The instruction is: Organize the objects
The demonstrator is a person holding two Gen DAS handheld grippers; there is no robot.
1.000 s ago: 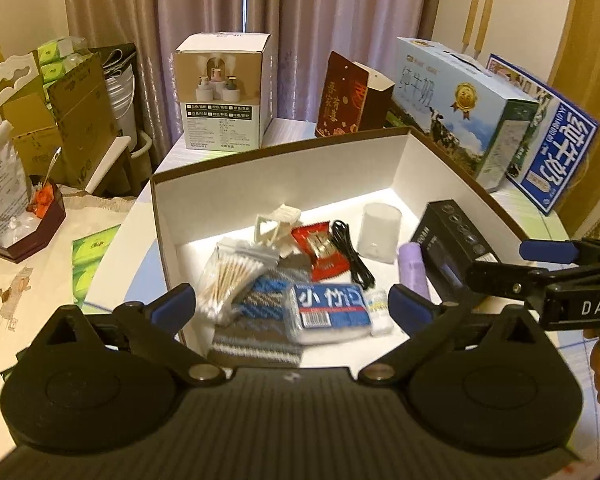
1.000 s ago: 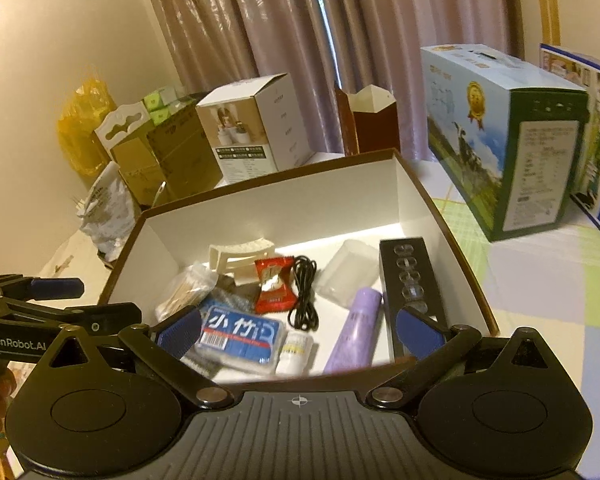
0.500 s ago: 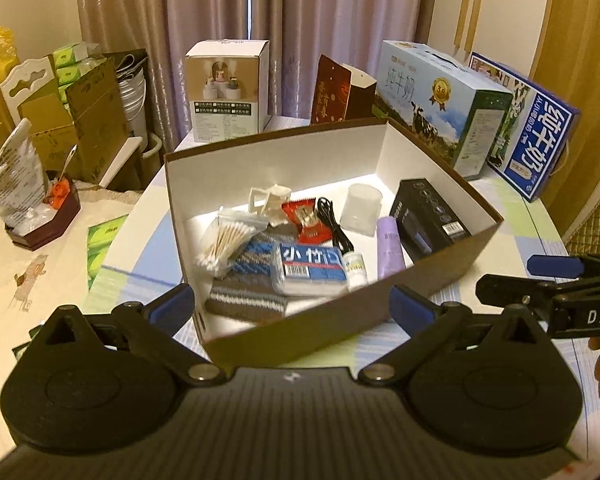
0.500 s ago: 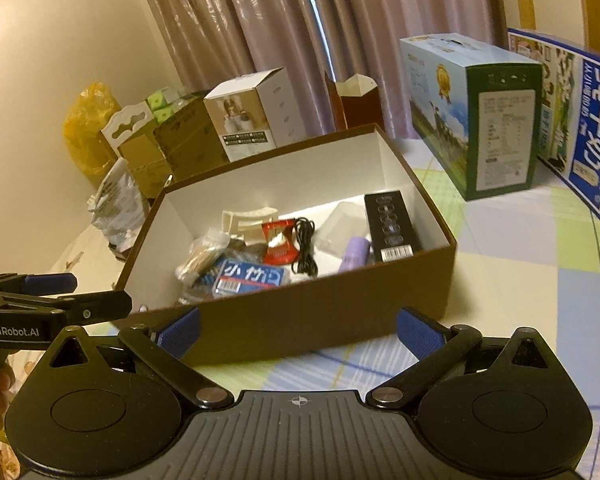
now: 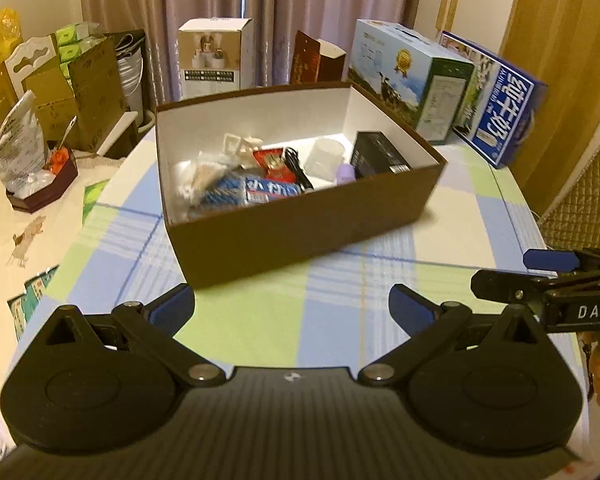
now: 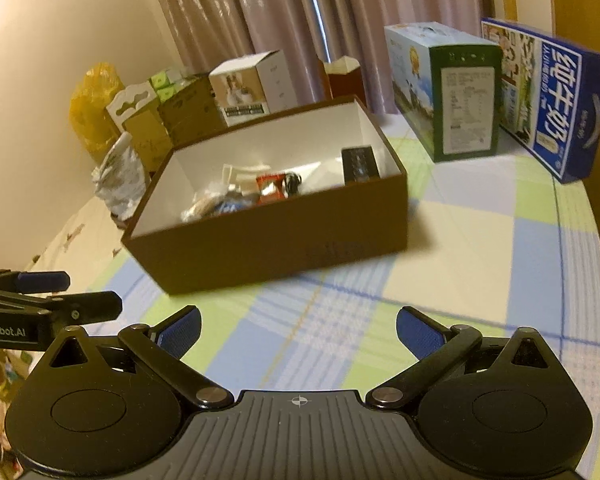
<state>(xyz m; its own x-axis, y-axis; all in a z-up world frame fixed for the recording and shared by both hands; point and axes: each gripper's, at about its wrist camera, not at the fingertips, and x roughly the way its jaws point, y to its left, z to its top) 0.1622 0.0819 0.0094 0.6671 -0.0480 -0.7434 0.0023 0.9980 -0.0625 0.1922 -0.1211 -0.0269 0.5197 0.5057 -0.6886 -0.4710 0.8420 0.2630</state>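
So we're looking at what seems like the tail end of the tidy-up. Every loose bit we can spot sits inside the brown box (image 5: 300, 216), which stands in the middle of the checked tablecloth (image 5: 340, 320), and the cloth in front of it is bare, so our guess is little or nothing is left to put away.

Our left gripper (image 5: 291, 306) is spread wide with nothing between its blue pads, hanging over the cloth just short of the box. Same deal for the right gripper (image 6: 297, 328): wide open, empty, near the box's front wall.

Inside the white-lined box it's a jumble rather than neat rows: a blue packet (image 5: 269, 192), a black cable (image 5: 297, 166), a red sachet (image 5: 269, 160), a black carton (image 5: 380, 154) along the right wall, a purple tube (image 5: 346, 171). Details are a bit blurry, though.
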